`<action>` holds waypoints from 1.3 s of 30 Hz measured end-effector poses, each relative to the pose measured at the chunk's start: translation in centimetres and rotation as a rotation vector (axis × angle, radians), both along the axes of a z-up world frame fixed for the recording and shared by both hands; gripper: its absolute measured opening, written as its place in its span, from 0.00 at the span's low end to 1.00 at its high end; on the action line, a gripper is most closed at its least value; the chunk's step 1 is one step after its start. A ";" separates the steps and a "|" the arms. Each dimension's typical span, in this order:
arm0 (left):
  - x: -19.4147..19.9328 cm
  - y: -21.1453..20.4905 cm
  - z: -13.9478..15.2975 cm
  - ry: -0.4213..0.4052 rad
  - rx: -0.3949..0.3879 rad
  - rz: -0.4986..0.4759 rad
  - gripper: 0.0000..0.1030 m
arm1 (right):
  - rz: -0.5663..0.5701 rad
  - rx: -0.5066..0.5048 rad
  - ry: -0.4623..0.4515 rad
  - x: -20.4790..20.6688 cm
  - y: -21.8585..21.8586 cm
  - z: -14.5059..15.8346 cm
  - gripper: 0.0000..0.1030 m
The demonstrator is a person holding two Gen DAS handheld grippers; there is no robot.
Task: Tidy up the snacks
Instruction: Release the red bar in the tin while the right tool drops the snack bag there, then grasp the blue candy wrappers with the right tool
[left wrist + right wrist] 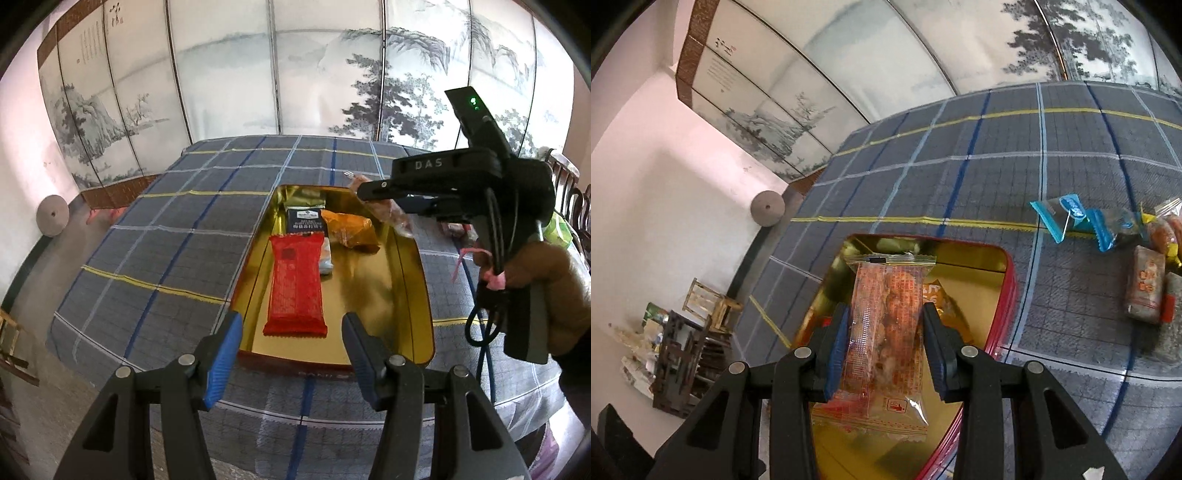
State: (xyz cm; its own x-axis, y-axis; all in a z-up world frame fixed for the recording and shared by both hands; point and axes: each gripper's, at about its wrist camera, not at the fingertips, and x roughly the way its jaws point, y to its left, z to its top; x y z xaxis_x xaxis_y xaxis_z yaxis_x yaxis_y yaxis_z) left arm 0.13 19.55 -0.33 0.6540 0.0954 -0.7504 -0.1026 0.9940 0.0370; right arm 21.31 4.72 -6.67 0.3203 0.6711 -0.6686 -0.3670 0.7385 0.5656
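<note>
Snacks sit in a gold tin [413, 258] on a table with a blue checked cloth [177, 229]. The left claw [291, 354] is spread wide and holds nothing. It hangs over the near end of the tin, and a long red snack pack [295, 284] lies flat in the tin just past its tips, a bit nearer the left finger than the right one. Behind the red pack are a dark blue pack [304, 220] and a crinkly orange pack [351, 230], also in the tin. A pale pack peeks out from under the right side of the red one. The right claw [884, 350] is pinching a clear snack pack [886, 332] with orange writing on it. Its two blue pads [837, 347] press on the long sides of the pack, about halfway along it. The pack points away from the claw, with its crimped far end sticking out past the tips, and it is up in the air over the tin. From the left camera, the right claw is seen from the side over the far right corner of the tin, with a hand [546, 284] gripping its handle. More snacks lie on the cloth to the right of the tin: a light blue wrapper [1071, 218], some orange round ones in a bag [1163, 229] and a pinkish block [1147, 288].
</note>
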 end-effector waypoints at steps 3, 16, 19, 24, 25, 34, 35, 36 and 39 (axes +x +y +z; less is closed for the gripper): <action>0.1 0.0 -0.2 0.006 -0.016 -0.002 0.55 | 0.006 -0.012 -0.007 0.0 0.3 -0.3 0.36; 0.4 -0.3 0.3 -0.007 -0.022 -0.020 0.55 | 0.039 -0.230 -0.218 1.6 -6.7 2.1 0.37; 0.8 -0.3 0.6 -0.011 -0.065 -0.028 0.56 | 0.091 -0.315 -0.223 3.4 -7.8 1.6 0.37; 1.9 -0.9 0.7 -0.007 -0.094 -0.046 0.60 | 0.134 -0.426 -0.253 5.9 -6.4 0.8 0.37; 2.2 -1.1 0.7 -0.004 -0.094 -0.049 0.60 | 0.141 -0.431 -0.251 6.3 -6.3 0.5 0.37; 3.7 -1.8 0.2 0.023 -0.085 -0.065 0.60 | 0.109 -0.480 -0.176 10.6 -4.6 -2.5 0.37; 4.0 -1.9 0.1 0.027 -0.086 -0.066 0.60 | 0.114 -0.486 -0.166 10.8 -4.3 -2.9 0.37; 4.1 -2.0 0.0 0.030 -0.087 -0.067 0.60 | 0.120 -0.487 -0.170 11.0 -4.1 -3.2 0.40; 4.4 -2.4 -0.1 0.040 -0.082 -0.068 0.60 | 0.115 -0.483 -0.184 11.3 -4.1 -3.1 0.31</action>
